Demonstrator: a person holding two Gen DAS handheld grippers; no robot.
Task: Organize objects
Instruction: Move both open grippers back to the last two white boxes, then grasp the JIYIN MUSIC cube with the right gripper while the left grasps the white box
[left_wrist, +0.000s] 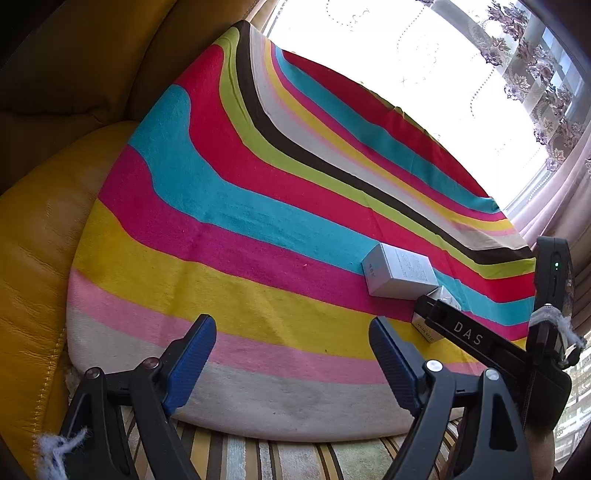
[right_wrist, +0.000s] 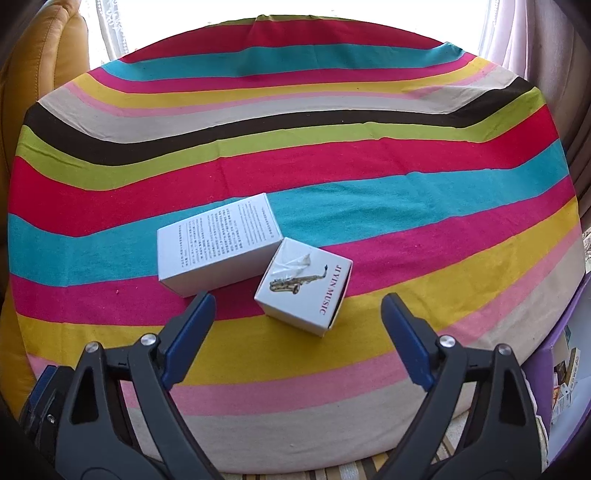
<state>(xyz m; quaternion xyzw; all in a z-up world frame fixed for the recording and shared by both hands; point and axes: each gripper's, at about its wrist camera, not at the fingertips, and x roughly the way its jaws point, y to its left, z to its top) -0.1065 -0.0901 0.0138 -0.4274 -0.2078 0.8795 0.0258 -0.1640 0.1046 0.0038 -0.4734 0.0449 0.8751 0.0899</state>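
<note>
Two small white boxes lie side by side on a striped cushion (right_wrist: 369, 166). The longer box with printed text (right_wrist: 218, 243) rests on the blue and pink stripes, and its corner touches a cube-shaped box with a saxophone picture (right_wrist: 304, 286). My right gripper (right_wrist: 297, 336) is open just in front of the cube box, with nothing between its fingers. In the left wrist view my left gripper (left_wrist: 291, 350) is open over the cushion (left_wrist: 221, 221), well left of the text box (left_wrist: 400, 271). The cube box (left_wrist: 430, 326) is partly hidden there behind the right gripper's body.
The cushion sits on a yellow leather sofa (left_wrist: 37, 295) beside a bright window with curtains (left_wrist: 546, 92). A striped cloth (left_wrist: 258, 458) lies under the cushion's near edge. A purple box holding small items (right_wrist: 557, 380) stands at the right.
</note>
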